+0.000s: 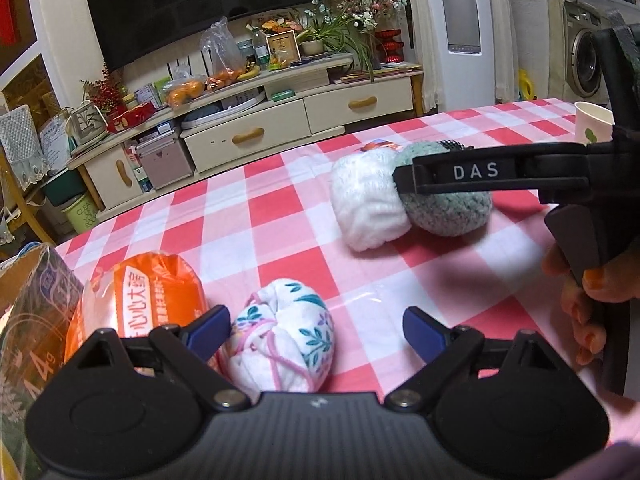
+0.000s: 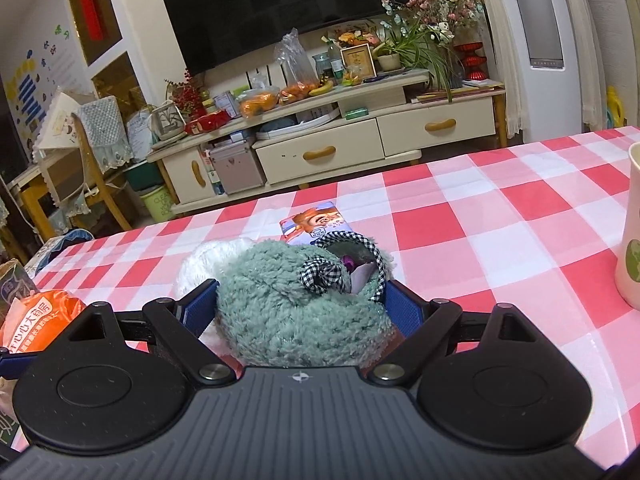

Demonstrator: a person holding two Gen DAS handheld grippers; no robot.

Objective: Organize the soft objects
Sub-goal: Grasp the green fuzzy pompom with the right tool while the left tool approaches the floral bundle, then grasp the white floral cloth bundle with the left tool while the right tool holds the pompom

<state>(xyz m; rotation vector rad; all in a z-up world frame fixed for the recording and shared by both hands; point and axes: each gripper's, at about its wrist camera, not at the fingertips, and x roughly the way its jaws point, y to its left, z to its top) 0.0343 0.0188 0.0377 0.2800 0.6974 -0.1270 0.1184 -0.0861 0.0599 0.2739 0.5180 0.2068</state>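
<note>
Two grippers are at work here, and each of yours tells a different story. Your right gripper (image 2: 298, 308) has its blue pads (image 2: 198, 310) on either side of the green fuzzy slipper (image 2: 292, 312), close against the pile; from the left wrist view one black finger lies across the slipper's top where it rests on the checkered tablecloth (image 1: 280, 208). Whether the pads are truly squeezing or only bracketing the fleece, you cannot tell from these views. The slipper sits touching the white fluffy bundle (image 1: 366, 200), so a grip at its near end, away from that neighbour, looks like the way to lift one without dragging the other.

Your left gripper (image 1: 316, 326) is spread wide and holds nothing. The floral rolled cloth (image 1: 286, 336) lies on the table between its fingers, nearer the left pad (image 1: 210, 326), with the orange packet (image 1: 154, 292) just beside it. That wide spread suits a soft roll: it probably needs room to bulge before the jaws come in.

A small printed pack (image 2: 316, 222) lies just behind the slipper, and a paper cup (image 2: 632, 232) stands well apart at the right. All three soft things are on the table, none gathered yet.
</note>
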